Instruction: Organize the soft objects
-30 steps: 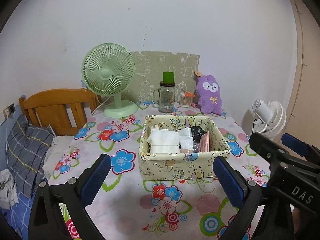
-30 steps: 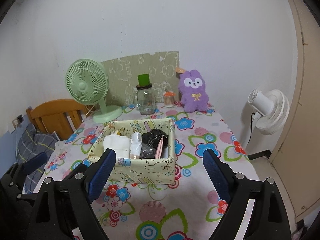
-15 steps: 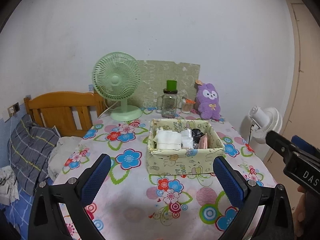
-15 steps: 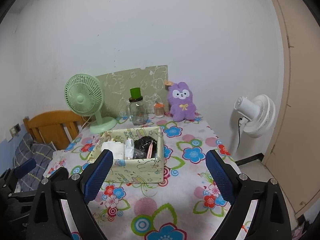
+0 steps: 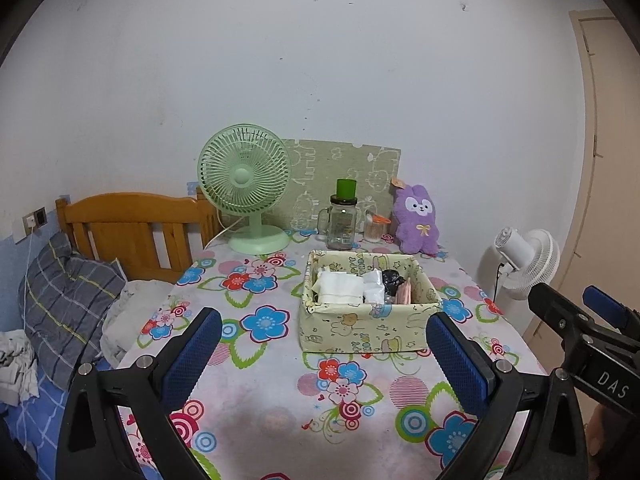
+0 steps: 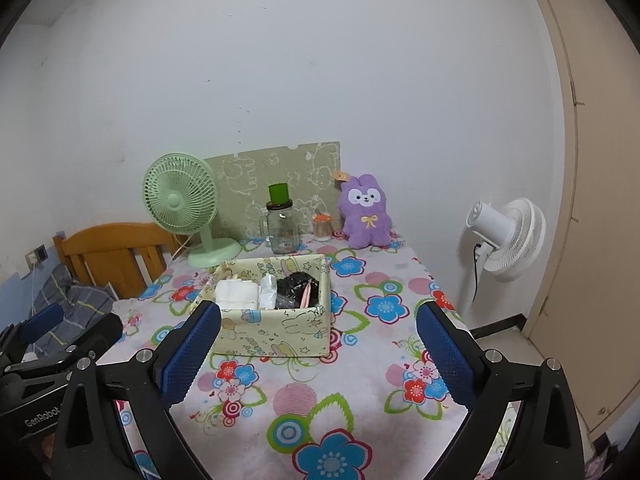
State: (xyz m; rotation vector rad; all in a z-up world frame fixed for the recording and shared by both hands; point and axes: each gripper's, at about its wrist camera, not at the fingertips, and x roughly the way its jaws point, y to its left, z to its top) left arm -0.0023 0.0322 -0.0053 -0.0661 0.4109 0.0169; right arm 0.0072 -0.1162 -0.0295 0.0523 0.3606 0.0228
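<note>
A pale yellow fabric box (image 5: 362, 330) (image 6: 276, 334) with cartoon prints stands mid-table on the floral cloth. Inside lie folded white cloths (image 5: 339, 291) (image 6: 237, 295), a black bundle (image 5: 392, 279) (image 6: 295, 286) and a pink item (image 5: 405, 294). A purple plush bunny (image 5: 417, 220) (image 6: 365, 212) sits at the back by the wall. My left gripper (image 5: 322, 354) is open and empty, well short of the box. My right gripper (image 6: 320, 350) also holds nothing; its jaws are still opening wide. Each gripper shows at the edge of the other's view.
A green desk fan (image 5: 245, 194) (image 6: 182, 204), a glass jar with a green lid (image 5: 343, 220) (image 6: 282, 220) and a small orange-capped jar (image 5: 374, 229) stand at the back. A wooden headboard (image 5: 132, 228) and a bed lie left; a white floor fan (image 6: 506, 236) stands right.
Both grippers have drawn back from the box and risen slightly, so the table and box look smaller. The right jaws have spread a little wider.
</note>
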